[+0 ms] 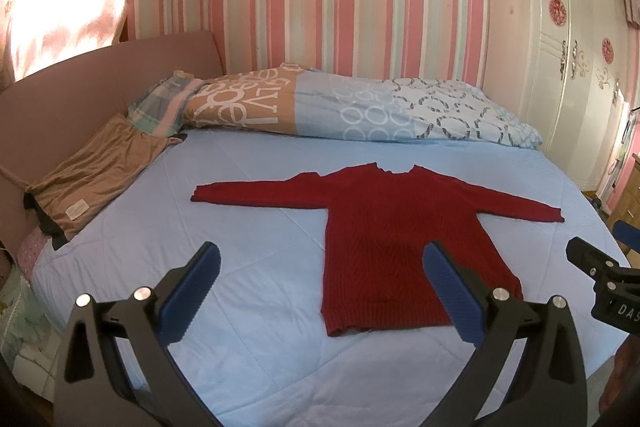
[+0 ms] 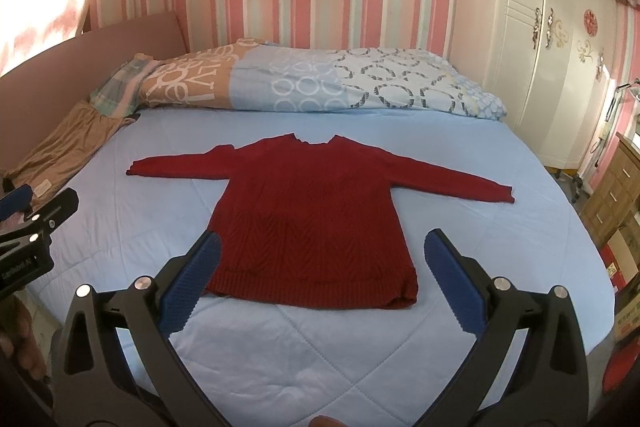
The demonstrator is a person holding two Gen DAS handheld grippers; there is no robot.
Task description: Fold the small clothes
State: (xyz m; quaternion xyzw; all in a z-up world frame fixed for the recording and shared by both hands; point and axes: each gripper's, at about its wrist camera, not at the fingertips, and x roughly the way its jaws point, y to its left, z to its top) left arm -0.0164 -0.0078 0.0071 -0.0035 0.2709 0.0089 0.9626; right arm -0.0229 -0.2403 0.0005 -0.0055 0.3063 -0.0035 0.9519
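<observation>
Sweater (image 1: pixel 400 227) hem corner hidden behind left tool (image 1: pixel 320 279).

Bed (image 1: pixel 260 307) bears red sweater (image 1: pixel 384 235), duvet (image 1: pixel 360 107), brown garment (image 1: pixel 92 175).

Dark red sweater (image 2: pixel 308 211), pale blue bedsheet (image 2: pixel 500 227)

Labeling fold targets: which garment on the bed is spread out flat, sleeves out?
The red knit sweater at mid-bed, both sleeves stretched sideways, hem toward the cameras. The tan garment at the bed's left edge by the headboard lies folded, no sleeves showing.
</observation>
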